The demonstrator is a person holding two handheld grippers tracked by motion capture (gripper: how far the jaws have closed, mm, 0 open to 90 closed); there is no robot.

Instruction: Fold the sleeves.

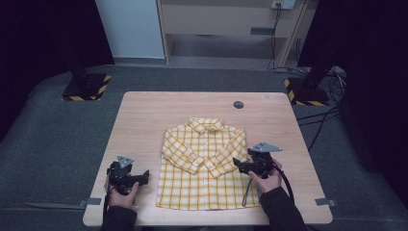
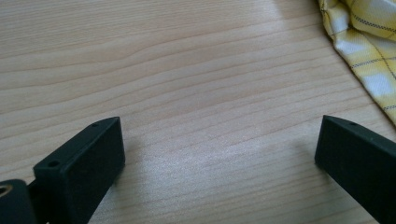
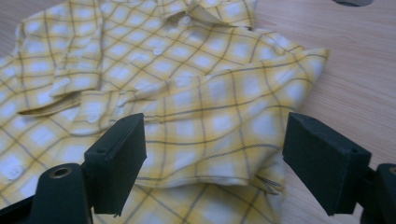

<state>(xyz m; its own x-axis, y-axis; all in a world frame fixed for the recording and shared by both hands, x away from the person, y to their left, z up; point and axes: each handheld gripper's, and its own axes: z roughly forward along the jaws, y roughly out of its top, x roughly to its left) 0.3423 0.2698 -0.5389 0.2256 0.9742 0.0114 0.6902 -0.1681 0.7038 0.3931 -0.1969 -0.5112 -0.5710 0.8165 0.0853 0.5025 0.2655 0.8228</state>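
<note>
Two black grippers sit low over a pale wooden table [image 1: 144, 110] with fine straight grain and rounded corners. At its middle lies a small yellow plaid shirt [image 1: 204, 168], soft woven cotton in yellow and white squares crossed by thin dark lines, buttoned up the front, collar pointing to twelve o'clock. Both long sleeves are folded in across the chest, cuffs meeting near the button placket, so the garment forms a neat, nearly square block with a straight hem at six o'clock.

At three o'clock of the shirt, the right gripper [image 1: 239, 164] is held over the folded sleeve's edge, a grey three-cornered plate on top and a thick cable looping back toward the wrist. In the right gripper view its blocky matt jaws stand wide apart with cloth lying flat below and between them; the pads grip nothing.

At about eight o'clock of the shirt, the left gripper [image 1: 144, 175] hovers over bare wood just off the garment's lower corner. Its jaws are likewise spread wide and empty, with the shirt's hem corner at the upper right of the left gripper view
</note>
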